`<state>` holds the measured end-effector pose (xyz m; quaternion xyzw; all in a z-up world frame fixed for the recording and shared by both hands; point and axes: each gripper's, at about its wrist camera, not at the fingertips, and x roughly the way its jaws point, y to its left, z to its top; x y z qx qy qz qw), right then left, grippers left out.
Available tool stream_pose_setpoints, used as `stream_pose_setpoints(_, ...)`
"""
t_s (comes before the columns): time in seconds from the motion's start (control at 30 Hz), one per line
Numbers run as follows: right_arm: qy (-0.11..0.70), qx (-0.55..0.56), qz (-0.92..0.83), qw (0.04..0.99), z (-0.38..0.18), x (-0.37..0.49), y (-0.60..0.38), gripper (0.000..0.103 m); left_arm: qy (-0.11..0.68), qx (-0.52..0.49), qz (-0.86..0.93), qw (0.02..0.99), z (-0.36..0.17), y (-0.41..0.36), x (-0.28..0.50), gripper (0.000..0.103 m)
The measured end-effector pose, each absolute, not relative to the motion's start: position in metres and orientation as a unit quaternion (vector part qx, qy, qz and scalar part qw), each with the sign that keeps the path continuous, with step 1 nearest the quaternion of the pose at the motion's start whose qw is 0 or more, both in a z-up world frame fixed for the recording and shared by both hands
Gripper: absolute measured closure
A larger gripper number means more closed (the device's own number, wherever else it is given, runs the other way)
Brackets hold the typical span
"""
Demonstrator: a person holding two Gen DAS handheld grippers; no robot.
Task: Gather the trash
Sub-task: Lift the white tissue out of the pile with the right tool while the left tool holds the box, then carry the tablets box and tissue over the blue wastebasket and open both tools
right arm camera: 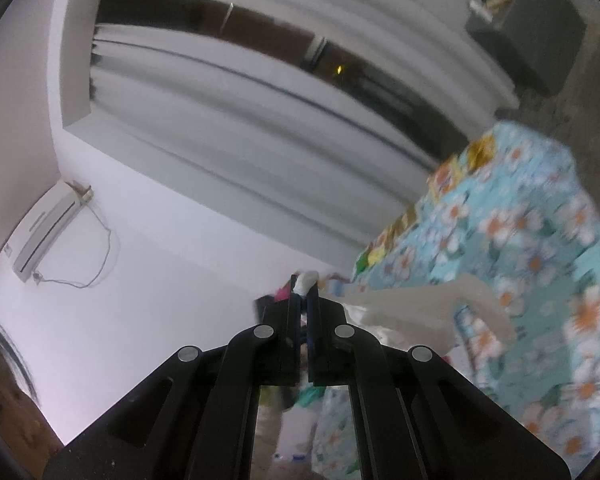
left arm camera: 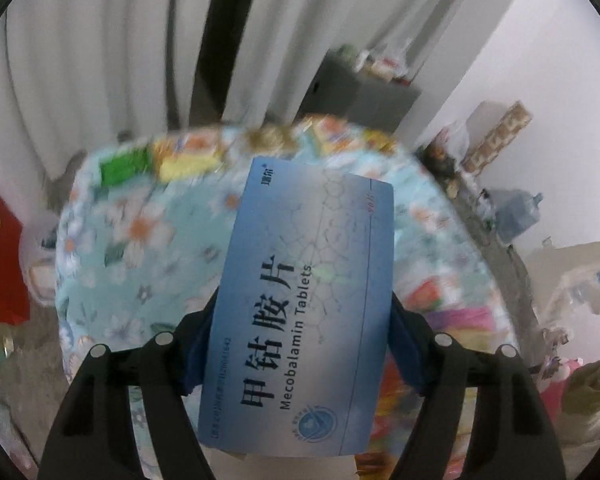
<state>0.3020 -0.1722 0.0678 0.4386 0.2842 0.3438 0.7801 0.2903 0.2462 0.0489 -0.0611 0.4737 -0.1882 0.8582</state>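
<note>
A blue and white medicine box (left arm camera: 300, 300) printed "Mecobalamin Tablets" stands between the fingers of my left gripper (left arm camera: 305, 296). The blue pads press on its two long sides, and the box hangs above the table with the floral cloth (left arm camera: 140, 240). My right gripper (right arm camera: 304, 300) points nearly level and is shut on a white plastic bag (right arm camera: 420, 312). A bit of the bag pokes out past the fingertips, and the rest trails to the right over the floral table (right arm camera: 520, 240).
Colourful packets (left arm camera: 180, 164) lie along the table's far edge. A grey cabinet (left arm camera: 364, 92) with clutter on top stands behind by white curtains. A red bag (left arm camera: 0, 260) sits on the floor at the left, a water jug (left arm camera: 516, 216) at the right.
</note>
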Motion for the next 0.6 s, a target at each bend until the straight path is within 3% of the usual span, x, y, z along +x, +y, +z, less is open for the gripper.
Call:
stream_pose_setpoints(0.13, 0.255, 0.439, 0.304, 0.806, 0.074, 0.266, -0.218, 0.102, 0.443, -0.049, -0.242, 0.862, 0.096, 0.190, 0.274, 0.031)
stream_pose_setpoints(0.3, 0.229, 0.458, 0.235, 0.826, 0.066, 0.225, -0.278, 0.102, 0.456, -0.022, -0.342, 0.821, 0.121, 0.061, 0.272, 0.031)
stream_pose_setpoints(0.6, 0.238, 0.515, 0.090, 0.819, -0.009, 0.183, -0.377, 0.102, 0.541, 0.100, -0.449, 0.704, 0.063, -0.212, 0.275, 0.030)
